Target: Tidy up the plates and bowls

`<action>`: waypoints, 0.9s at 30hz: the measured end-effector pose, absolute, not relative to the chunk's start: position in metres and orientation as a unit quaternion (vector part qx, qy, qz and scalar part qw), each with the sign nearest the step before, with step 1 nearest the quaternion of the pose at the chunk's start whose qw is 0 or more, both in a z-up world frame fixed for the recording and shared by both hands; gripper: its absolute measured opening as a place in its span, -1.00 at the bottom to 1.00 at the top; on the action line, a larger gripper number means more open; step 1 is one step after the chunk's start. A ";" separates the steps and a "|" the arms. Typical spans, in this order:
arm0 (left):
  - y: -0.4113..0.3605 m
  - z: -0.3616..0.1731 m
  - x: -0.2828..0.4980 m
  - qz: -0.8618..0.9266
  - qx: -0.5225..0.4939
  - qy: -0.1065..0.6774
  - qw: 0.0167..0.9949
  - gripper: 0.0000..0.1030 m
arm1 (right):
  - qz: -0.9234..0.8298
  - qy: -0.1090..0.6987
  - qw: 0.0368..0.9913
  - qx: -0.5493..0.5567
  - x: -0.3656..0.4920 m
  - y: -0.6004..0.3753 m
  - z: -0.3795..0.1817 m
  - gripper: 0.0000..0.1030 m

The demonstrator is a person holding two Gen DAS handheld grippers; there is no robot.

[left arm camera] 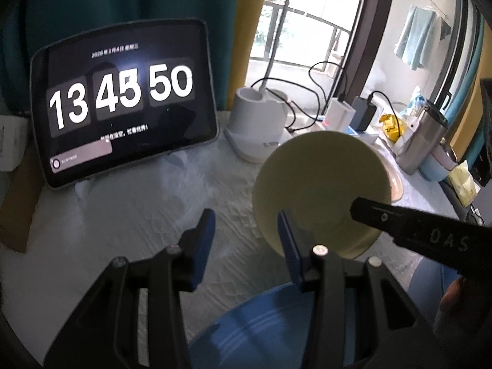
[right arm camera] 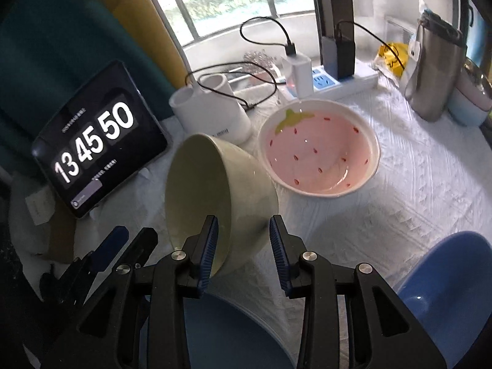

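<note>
Green bowl [right arm camera: 215, 190]: tilted, wall pinched in right gripper [right arm camera: 243, 252], unstacked. Left gripper [left arm camera: 246, 240]: open, empty. Strawberry bowl [right arm camera: 319, 147], blue plate [right arm camera: 227, 335], blue bowl [right arm camera: 446, 286]: separate on the desk, unsorted.

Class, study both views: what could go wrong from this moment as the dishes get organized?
1. The right tongs pinch the glossy pale green bowl by its wall only, steeply tilted; it might slip and fall onto the round blue plate below.
2. The pink strawberry-patterned bowl sits close behind; swinging the green bowl could knock it.
3. The left tongs, open, hover beside the green bowl and might bump it.
</note>
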State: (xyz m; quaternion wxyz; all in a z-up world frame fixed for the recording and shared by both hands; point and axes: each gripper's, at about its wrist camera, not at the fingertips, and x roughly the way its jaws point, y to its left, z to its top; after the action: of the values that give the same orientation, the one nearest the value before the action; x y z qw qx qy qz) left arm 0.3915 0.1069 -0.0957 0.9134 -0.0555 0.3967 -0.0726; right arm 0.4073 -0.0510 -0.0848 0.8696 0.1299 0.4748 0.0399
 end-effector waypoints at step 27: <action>0.099 -0.131 0.410 -0.117 -0.114 0.464 0.871 -0.15 | 0.067 0.447 0.866 0.214 0.410 -0.062 -0.109 -0.49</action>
State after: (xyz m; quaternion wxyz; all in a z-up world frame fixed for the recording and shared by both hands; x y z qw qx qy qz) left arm 0.4101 0.0990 -0.1312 0.8708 -0.1142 0.4638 -0.1167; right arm 0.4095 -0.0621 -0.1085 0.8661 0.2144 0.4466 0.0670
